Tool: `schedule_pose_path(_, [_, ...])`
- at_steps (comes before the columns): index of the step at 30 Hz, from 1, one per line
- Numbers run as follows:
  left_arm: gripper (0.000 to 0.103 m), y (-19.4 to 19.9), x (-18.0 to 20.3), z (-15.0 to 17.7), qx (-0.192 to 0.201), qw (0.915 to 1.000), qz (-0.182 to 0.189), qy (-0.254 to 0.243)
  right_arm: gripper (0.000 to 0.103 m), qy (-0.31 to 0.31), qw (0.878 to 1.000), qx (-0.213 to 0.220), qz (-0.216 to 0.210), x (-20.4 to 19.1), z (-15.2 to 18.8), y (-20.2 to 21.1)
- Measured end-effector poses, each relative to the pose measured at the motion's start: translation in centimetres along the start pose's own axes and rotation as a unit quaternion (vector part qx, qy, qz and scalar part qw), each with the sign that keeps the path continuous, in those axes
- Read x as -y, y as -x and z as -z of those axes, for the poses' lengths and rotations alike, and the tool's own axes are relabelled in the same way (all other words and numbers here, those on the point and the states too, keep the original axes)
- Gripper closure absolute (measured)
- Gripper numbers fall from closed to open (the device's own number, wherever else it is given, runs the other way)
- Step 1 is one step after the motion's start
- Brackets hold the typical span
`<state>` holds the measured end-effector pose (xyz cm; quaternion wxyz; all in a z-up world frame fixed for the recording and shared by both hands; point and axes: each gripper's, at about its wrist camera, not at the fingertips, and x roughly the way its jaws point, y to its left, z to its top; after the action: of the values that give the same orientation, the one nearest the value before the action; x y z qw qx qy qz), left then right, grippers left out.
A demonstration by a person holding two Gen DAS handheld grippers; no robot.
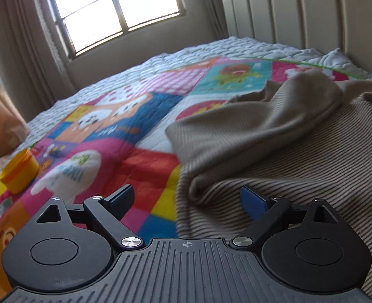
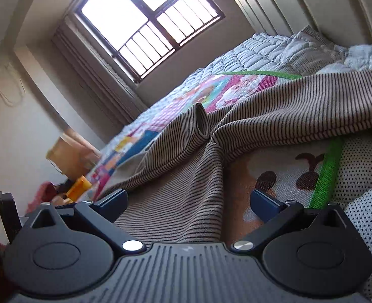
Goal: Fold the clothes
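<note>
A beige garment with thin dark stripes lies rumpled on a colourful patchwork quilt spread over the bed. My left gripper hangs low over the garment's left edge. Its jaws stand wide open, the left finger over the quilt and the right one over the cloth, and nothing is pinched. In the right wrist view the same garment shows a raised fold at the middle. My right gripper is open just above the cloth, which runs between its spread fingers without being pressed.
A padded cream headboard stands at the back right, with a barred window and curtains behind the bed. A yellow tub sits on the quilt at the left. The white mattress cover and the quilt's green border show on the right.
</note>
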<state>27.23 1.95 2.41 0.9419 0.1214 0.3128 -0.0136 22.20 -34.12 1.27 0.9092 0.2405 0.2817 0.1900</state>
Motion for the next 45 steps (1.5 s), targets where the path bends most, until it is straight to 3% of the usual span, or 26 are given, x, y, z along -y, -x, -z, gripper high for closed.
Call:
schedule_pose_path(2, [0.009,-0.9,-1.6,0.1,0.001,0.9991,0.020,0.038,0.007,0.063,0.997,0.011,0.041,-2.8,-1.2,0.2])
schedule_pose_path(5, [0.006,-2.1,-2.3,-0.3,0.006,0.9983,0.044,0.038,0.030,0.126,0.988,0.019,0.088,-6.6,-3.7,-0.4])
schedule_pose_path(6, [0.004,-2.5,-2.1,-0.3,0.008,0.9989,0.042,0.022,0.038,0.135,0.986,0.018,0.099,-7.4,-4.6,-1.2])
schedule_pose_path(8, [0.002,-3.3,-1.9,-0.3,0.008,0.9991,0.041,-0.001,0.040,0.142,0.981,0.015,0.129,-8.2,-6.2,-3.7])
schedule_pose_path(11, [0.000,-3.8,-2.6,-0.1,0.005,0.9994,0.033,0.006,0.043,0.124,0.979,0.002,0.164,-7.4,-7.5,-8.7])
schedule_pose_path(12, [0.000,-3.9,-2.9,0.1,0.007,0.9996,0.025,0.007,0.053,0.115,0.978,-0.009,0.172,-6.7,-7.5,-10.3])
schedule_pose_path(14, [0.000,-3.8,-3.7,0.6,0.010,0.9997,0.016,0.015,0.078,0.081,0.981,-0.041,0.174,-5.6,-7.1,-13.0])
schedule_pose_path(18, [0.000,-3.4,-5.1,1.2,0.016,0.9986,0.003,0.051,0.090,0.099,0.989,-0.014,0.111,-8.7,-6.8,-12.8])
schedule_pose_path(20, [0.000,-3.1,-5.4,1.2,0.019,0.9980,-0.003,0.060,0.092,0.109,0.990,0.004,0.086,-10.4,-7.2,-11.8])
schedule_pose_path(25, [0.000,-0.8,-5.7,1.6,0.042,0.9971,0.012,0.062,0.093,0.146,0.972,-0.035,0.181,-9.0,-6.1,-12.5])
schedule_pose_path(27, [0.000,0.9,-6.4,1.4,0.064,0.9927,0.070,0.074,0.091,0.130,0.970,-0.056,0.196,-7.1,-5.4,-12.4])
schedule_pose_path(30, [0.000,2.4,-6.4,-0.1,0.102,0.9791,0.155,0.083,0.085,0.135,0.970,-0.050,0.198,-6.8,-4.7,-11.4])
schedule_pose_path(34, [0.000,1.0,-4.3,-2.2,0.135,0.9606,0.222,0.098,0.077,0.131,0.977,-0.020,0.168,-8.2,-4.2,-8.4])
schedule_pose_path(36, [0.000,-1.0,-3.3,-2.2,0.113,0.9571,0.237,0.122,0.065,0.113,0.980,-0.006,0.164,-7.9,-3.7,-6.1])
schedule_pose_path(37, [0.000,-2.0,-2.9,-1.8,0.096,0.9579,0.239,0.127,0.065,0.104,0.980,0.004,0.171,-7.3,-3.6,-4.6])
schedule_pose_path(40, [0.000,-4.1,-2.4,-0.5,0.055,0.9594,0.242,0.135,0.065,0.078,0.965,0.052,0.243,-4.0,-3.5,0.5])
schedule_pose_path(42, [0.000,-3.9,-2.9,-0.3,0.068,0.9558,0.246,0.146,0.065,0.054,0.946,0.084,0.307,-0.9,-3.7,3.6])
schedule_pose_path(45, [0.000,-3.9,-3.1,0.0,0.067,0.9554,0.246,0.149,0.065,-0.022,0.925,0.117,0.361,4.5,-3.9,6.9])
